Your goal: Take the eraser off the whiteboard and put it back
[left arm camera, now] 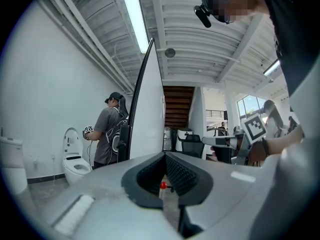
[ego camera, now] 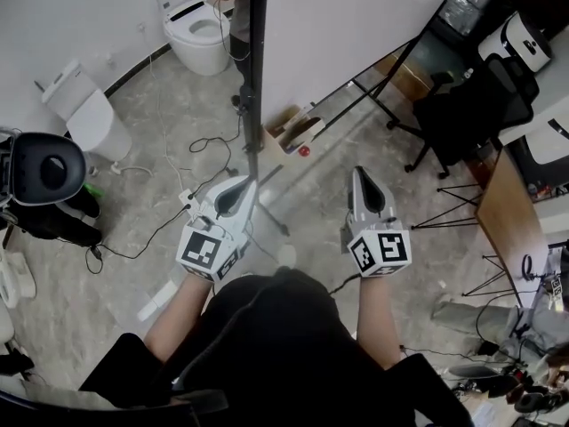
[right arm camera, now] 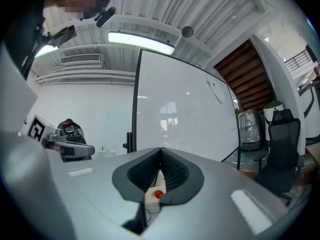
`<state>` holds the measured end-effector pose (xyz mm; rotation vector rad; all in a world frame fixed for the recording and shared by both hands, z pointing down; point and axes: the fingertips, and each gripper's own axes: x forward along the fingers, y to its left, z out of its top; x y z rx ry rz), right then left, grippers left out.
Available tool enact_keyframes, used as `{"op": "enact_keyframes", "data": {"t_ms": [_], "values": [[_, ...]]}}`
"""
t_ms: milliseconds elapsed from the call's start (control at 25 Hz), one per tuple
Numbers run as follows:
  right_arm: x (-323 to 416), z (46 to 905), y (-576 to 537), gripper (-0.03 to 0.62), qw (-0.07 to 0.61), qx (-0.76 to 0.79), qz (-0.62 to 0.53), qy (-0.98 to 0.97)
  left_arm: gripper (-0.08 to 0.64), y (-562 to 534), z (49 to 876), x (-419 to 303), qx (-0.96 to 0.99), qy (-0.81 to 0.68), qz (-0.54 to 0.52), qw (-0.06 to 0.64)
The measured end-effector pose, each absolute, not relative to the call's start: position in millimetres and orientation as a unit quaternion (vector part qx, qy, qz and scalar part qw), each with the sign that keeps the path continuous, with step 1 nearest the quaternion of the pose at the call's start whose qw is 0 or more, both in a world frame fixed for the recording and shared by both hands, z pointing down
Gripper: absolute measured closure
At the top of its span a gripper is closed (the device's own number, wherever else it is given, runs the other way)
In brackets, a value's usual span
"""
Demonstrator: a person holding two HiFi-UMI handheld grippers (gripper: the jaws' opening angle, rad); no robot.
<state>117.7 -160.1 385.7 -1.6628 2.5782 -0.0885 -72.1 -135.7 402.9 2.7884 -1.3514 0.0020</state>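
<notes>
The whiteboard (ego camera: 356, 25) stands in front of me, its black frame edge (ego camera: 257, 69) between the two grippers. My left gripper (ego camera: 247, 182) points level at that edge; its jaws meet at the tips with nothing between them, and the left gripper view shows the board (left arm camera: 150, 114) edge-on. My right gripper (ego camera: 359, 173) faces the board's white face (right arm camera: 185, 119), jaws closed and empty. A faint pale oblong mark (right arm camera: 215, 90) shows high on the board; I cannot tell whether it is the eraser. No eraser shows clearly in any view.
White toilets (ego camera: 200, 29) (ego camera: 84, 109) and a black-seated one (ego camera: 43, 169) stand at the left, with cables (ego camera: 204, 145) across the floor. A person (left arm camera: 111, 134) stands by a toilet behind the board. A cardboard box (ego camera: 293, 127), a black office chair (ego camera: 471, 105) and a wooden table (ego camera: 511, 221) lie to the right.
</notes>
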Motion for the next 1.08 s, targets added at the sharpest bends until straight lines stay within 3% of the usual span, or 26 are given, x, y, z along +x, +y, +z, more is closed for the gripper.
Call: {"op": "enact_keyframes", "data": {"t_ms": [1080], "values": [[123,380,-121,0.583,0.029,-0.553,-0.011,0.833,0.555,-110,401,-60,0.906,-0.423,0.001,0.013]]}}
